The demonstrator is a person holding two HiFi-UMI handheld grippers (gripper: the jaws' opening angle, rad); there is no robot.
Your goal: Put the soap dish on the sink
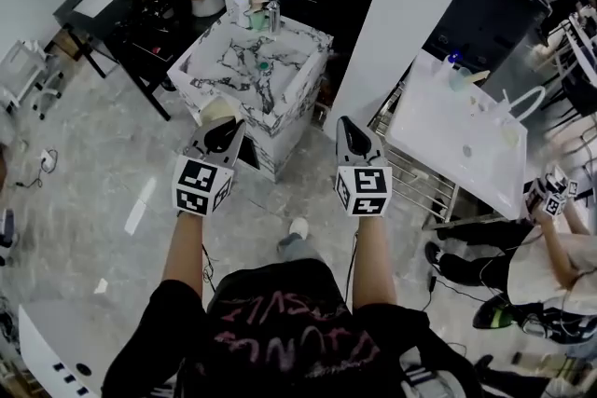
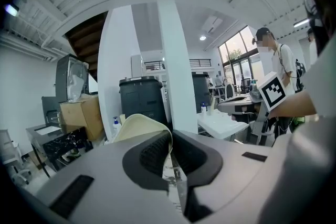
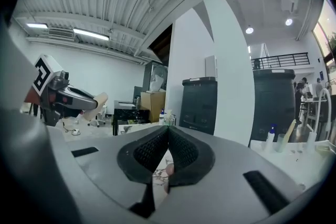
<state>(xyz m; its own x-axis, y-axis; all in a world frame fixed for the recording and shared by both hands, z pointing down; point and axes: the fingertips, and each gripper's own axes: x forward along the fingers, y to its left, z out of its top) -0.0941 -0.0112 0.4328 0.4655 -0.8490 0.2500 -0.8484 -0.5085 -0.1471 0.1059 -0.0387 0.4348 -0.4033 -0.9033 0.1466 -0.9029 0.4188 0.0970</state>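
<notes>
Cream, curved soap dish (image 2: pixel 137 124) was pinched by left tool (image 1: pixel 229 130); right tool (image 1: pixel 350 133) was pressed together, empty. Shirt print (image 1: pixel 280 340) was unreadable.

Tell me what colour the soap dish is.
The soap dish is cream, clearest in the left gripper view.

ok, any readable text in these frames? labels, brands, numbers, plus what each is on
No text can be read.
T-shirt print: pink lettering, upside down and warped, unreadable.
Marker cube on the left tool and marker cube on the right tool: square code patterns, no letters.
Pump bottle on the sink: label too small.
Soap dish: plain.
</notes>
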